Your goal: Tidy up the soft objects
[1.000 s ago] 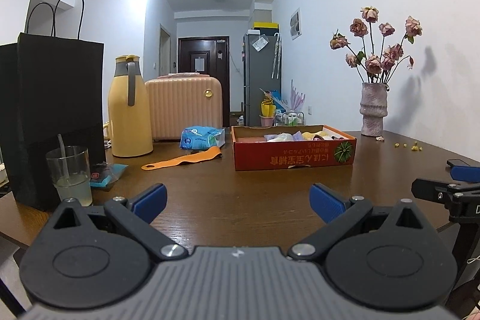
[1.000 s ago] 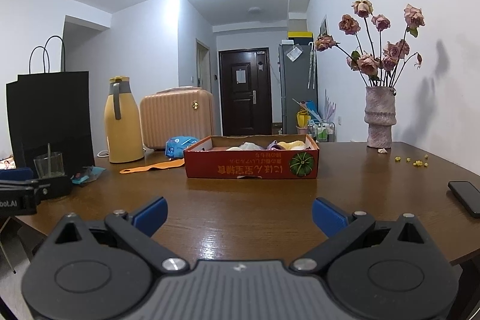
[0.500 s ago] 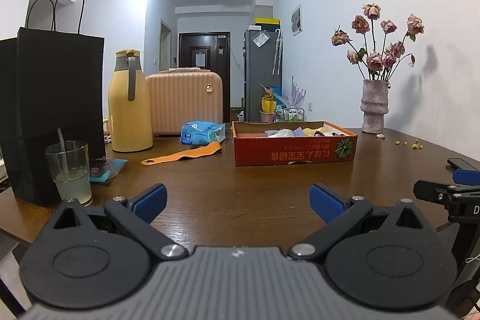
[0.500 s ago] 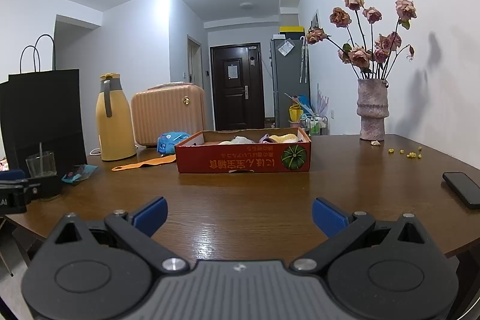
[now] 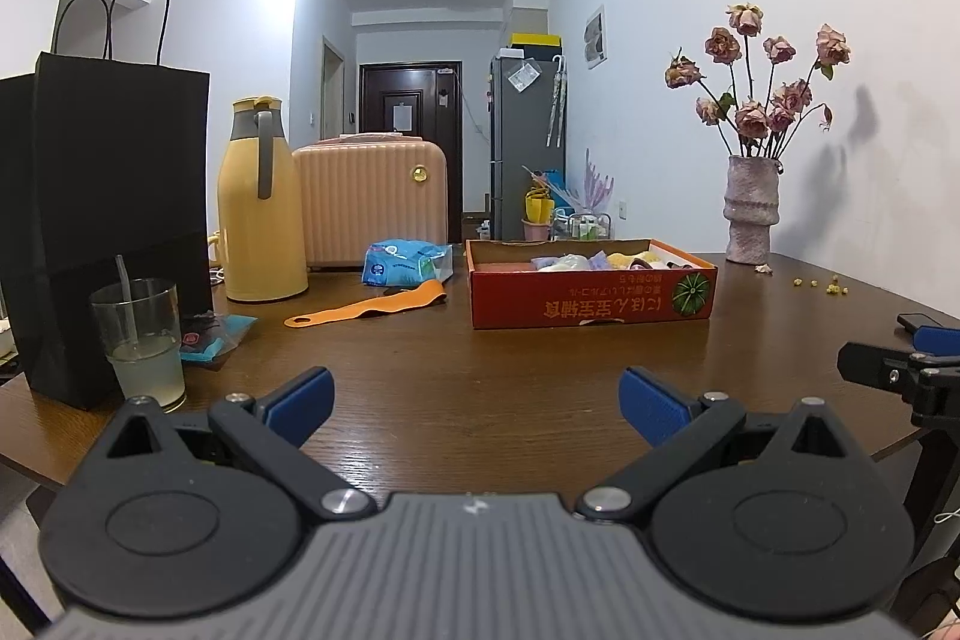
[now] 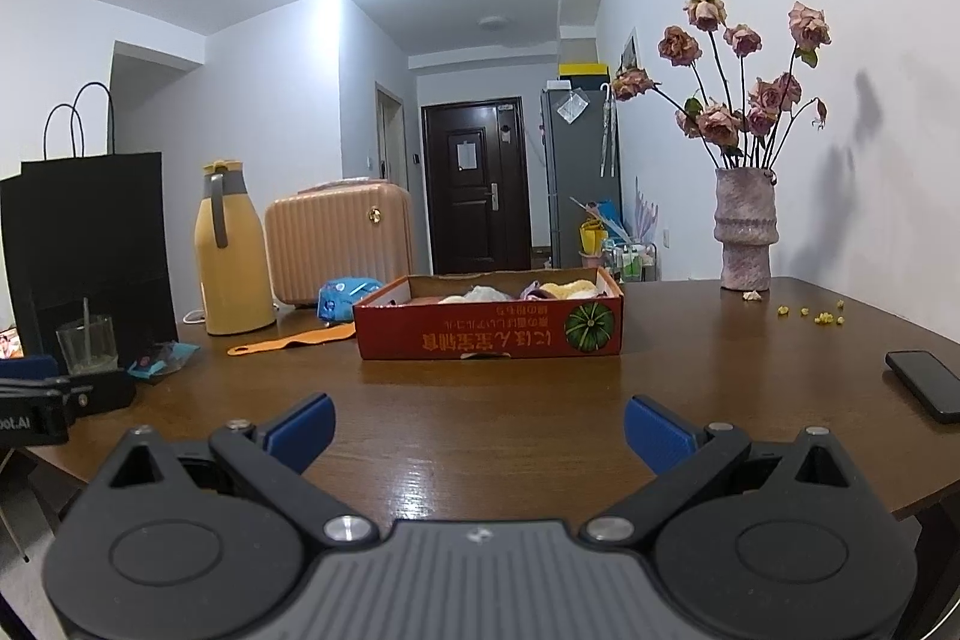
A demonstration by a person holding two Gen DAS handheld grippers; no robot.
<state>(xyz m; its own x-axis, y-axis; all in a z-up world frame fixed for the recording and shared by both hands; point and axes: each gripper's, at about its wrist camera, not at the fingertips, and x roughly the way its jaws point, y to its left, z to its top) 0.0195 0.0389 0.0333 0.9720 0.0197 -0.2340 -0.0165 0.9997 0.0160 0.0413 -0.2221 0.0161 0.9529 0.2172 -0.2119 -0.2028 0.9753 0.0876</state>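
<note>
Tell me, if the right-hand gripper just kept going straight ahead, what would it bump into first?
Probably the red cardboard box; the open right gripper points at its near wall across bare table, though depth is hard to judge.

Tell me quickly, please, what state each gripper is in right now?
Left gripper: open, holding nothing, above the table.
Right gripper: open, holding nothing, facing the red box.

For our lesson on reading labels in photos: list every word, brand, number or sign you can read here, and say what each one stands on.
"oot.AI": white letters, cut off by the frame edge, on the left gripper body as seen from the right wrist view.
Red box: upside-down yellow characters beside a pumpkin picture, too blurred to read.
Blue packet: print too small to read.
Papers on the door and the fridge: unreadable.
</note>
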